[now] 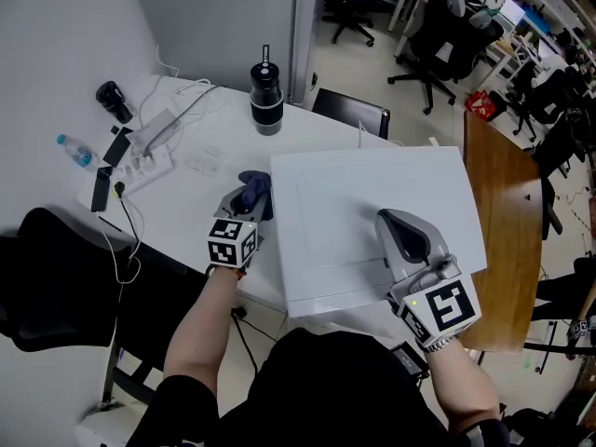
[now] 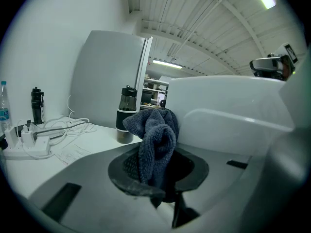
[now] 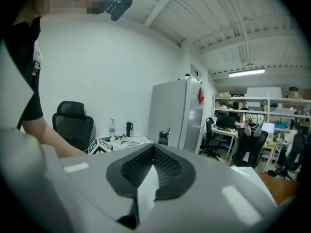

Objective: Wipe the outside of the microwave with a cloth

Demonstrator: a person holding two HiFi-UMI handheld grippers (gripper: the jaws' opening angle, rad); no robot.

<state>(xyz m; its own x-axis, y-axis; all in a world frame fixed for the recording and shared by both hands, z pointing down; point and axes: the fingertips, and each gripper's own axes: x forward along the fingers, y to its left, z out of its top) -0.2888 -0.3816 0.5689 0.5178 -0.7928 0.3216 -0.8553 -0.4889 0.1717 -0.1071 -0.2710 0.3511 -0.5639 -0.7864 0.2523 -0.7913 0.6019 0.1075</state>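
Note:
The white microwave [image 1: 372, 231] stands on the white table, its top facing me. My left gripper [image 1: 246, 203] is shut on a bunched dark blue cloth [image 1: 254, 188] and holds it at the microwave's left side wall. In the left gripper view the cloth [image 2: 156, 140] stands up from between the jaws, with the microwave [image 2: 233, 115] just to the right; I cannot tell whether they touch. My right gripper [image 1: 399, 223] lies over the near right part of the microwave's top, shut, with nothing between its pads [image 3: 138, 169].
A black tumbler [image 1: 266, 99] stands behind the microwave's left corner. A power strip with cables [image 1: 149, 149], a phone [image 1: 101, 190], a water bottle [image 1: 76, 150] and a black canister [image 1: 114, 101] lie further left. A black chair [image 1: 47, 277] is near left, a wooden table [image 1: 507, 222] at the right.

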